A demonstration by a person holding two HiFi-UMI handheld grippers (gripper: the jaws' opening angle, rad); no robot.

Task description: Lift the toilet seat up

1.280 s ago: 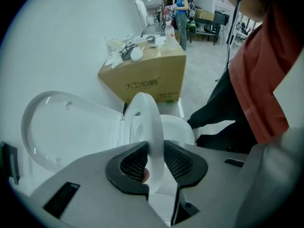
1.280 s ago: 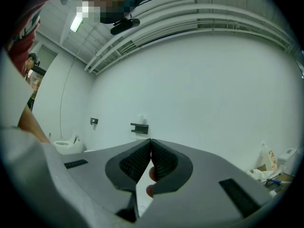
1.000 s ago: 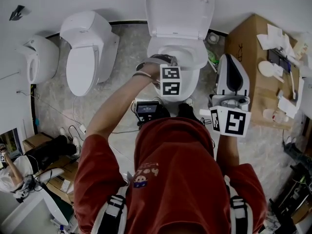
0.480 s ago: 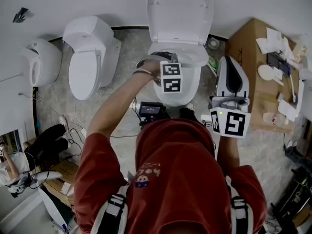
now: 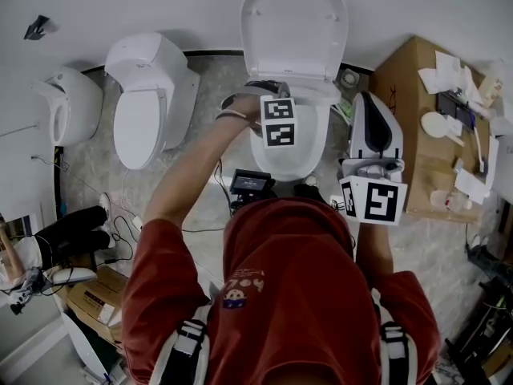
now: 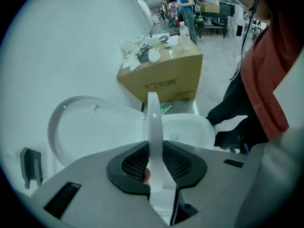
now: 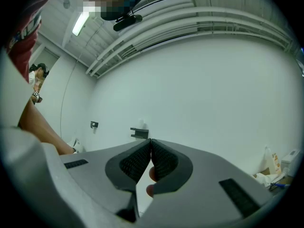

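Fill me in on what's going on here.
A person in a red shirt stands over the middle toilet with a tool in each hand. The left tool is clamped on the toilet seat, which shows edge-on between its pads, raised off the bowl but not yet back against the lid, which is already up. The right tool is shut with nothing in it, held off to the side and pointing at the wall.

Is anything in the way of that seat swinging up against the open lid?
Nothing visible. The left gripper is shut on the toilet seat, and the space between the seat and the raised lid is bare.
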